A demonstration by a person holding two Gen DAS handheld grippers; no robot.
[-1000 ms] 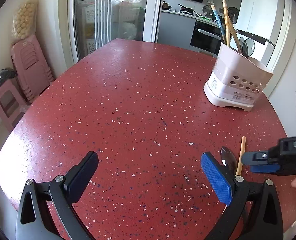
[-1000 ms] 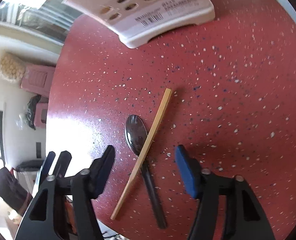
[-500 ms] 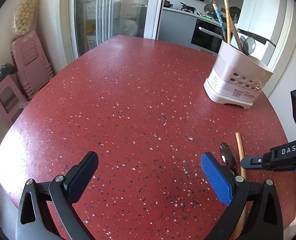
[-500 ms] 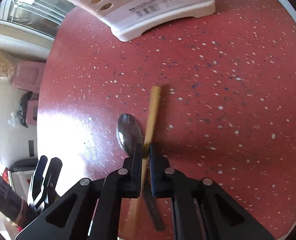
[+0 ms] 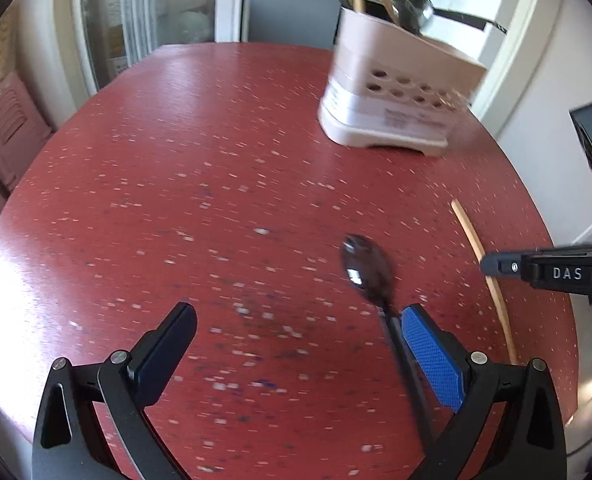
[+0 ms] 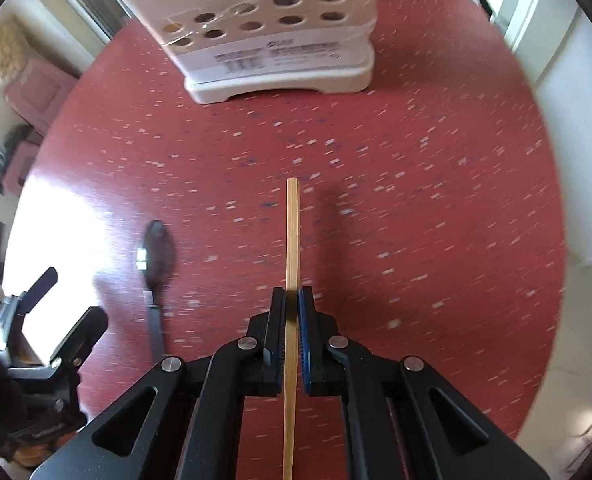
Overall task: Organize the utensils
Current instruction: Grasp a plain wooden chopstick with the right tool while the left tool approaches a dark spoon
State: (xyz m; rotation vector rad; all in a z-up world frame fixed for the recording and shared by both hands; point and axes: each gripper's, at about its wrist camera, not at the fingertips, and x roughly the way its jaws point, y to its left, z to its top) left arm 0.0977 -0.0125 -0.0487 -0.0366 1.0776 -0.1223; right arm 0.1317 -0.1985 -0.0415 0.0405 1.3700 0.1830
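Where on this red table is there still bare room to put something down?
Most of the red speckled table is bare: the wide stretch left of the dark metal spoon and the pale perforated utensil holder. It is crowded near the right edge, where the right gripper holds the thin wooden chopstick.

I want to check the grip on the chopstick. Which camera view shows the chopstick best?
The right wrist view: the chopstick runs straight up the middle, clamped in the shut right gripper. The left wrist view shows the chopstick only thin and slanted near the right edge, its middle hidden behind the right gripper.
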